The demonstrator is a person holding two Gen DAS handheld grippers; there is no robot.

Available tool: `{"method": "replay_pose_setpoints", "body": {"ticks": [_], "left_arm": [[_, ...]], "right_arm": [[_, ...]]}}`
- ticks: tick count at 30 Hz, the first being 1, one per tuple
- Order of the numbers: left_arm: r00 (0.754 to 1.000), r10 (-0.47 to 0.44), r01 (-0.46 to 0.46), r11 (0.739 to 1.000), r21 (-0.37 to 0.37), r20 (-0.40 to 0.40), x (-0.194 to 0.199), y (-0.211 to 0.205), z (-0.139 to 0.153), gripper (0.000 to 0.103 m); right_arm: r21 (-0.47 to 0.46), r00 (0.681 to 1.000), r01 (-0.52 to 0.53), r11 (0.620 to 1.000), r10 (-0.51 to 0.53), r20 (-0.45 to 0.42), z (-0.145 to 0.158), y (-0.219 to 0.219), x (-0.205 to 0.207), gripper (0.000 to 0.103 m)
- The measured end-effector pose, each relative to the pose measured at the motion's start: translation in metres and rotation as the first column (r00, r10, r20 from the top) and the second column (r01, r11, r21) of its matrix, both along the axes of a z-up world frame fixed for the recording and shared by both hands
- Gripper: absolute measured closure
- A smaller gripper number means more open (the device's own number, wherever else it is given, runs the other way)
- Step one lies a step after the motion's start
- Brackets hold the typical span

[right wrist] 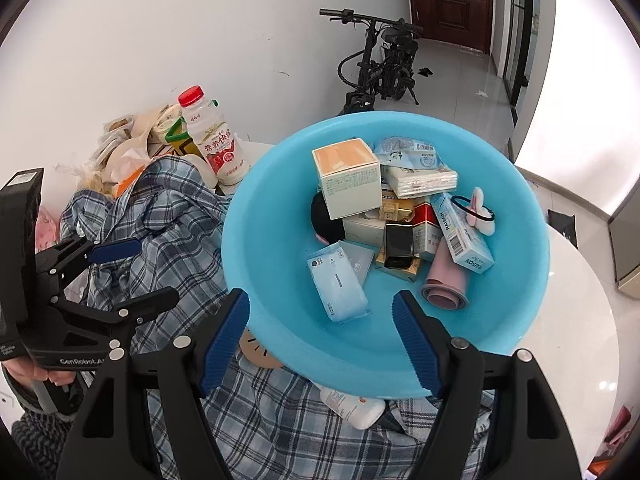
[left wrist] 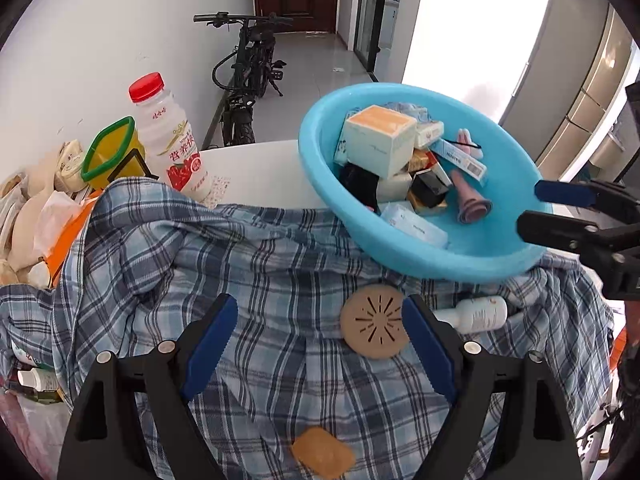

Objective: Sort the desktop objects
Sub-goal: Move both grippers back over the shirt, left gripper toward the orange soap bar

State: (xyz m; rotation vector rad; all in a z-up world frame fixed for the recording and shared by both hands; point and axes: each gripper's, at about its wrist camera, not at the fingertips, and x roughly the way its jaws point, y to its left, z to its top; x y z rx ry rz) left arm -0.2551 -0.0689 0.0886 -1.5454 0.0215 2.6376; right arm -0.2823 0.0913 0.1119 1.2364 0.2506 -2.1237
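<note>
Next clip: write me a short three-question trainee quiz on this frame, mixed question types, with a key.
1. True or false: the left gripper is shut on the plaid shirt.
2. What lies on the shirt beside the left gripper's right finger? A) tan slotted disc B) red cap C) hair tie
3. Fill in: the boxes and packets are piled in the blue ___.

Key
1. False. Its jaws stand open over the shirt with nothing between the pads.
2. A. The disc lies on the shirt, just below the basin.
3. basin. It rests partly on the shirt; the right gripper is open over its near rim.
</note>
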Motion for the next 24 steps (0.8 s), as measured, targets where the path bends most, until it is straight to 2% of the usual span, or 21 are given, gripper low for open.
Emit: {"method": "replay_pose_setpoints", "body": {"ticks": [2, 7, 11, 16, 24], "left_arm": [[1.0, -0.014, 0.014, 1.0, -0.013, 0.005, 0.009, 0.003, 0.0, 0.017], [0.995, -0.093, 0.092, 0.995, 0.035, 0.022, 0.031, 0.01, 0.0, 0.017], [0.991, -0.131, 0.131, 0.991, -0.015, 0.034, 0.047, 0.018, -0.008, 0.017], [0.983, -0.172, 0.177, 0.98, -0.086, 0.06, 0.06, 0.023, -0.03, 0.017], [0.958, -0.259, 0.273, 0.954, -0.126, 0.122, 0.079, 0.028, -0.07, 0.017]], "right_arm": [[0.012, 0.999, -0.028, 1.0, 0.029, -0.031, 0.004, 0.004, 0.012, 0.03], [-0.009, 0.994, -0.094, 0.996, 0.093, -0.048, 0.008, 0.016, 0.039, 0.026], [-0.023, 0.992, -0.123, 0.992, 0.123, -0.022, 0.001, 0.026, 0.054, 0.025], [0.004, 0.989, -0.147, 0.989, 0.147, -0.008, -0.016, 0.035, 0.068, 0.025], [0.003, 0.99, -0.137, 0.991, 0.136, 0.046, -0.042, 0.046, 0.07, 0.025]]}}
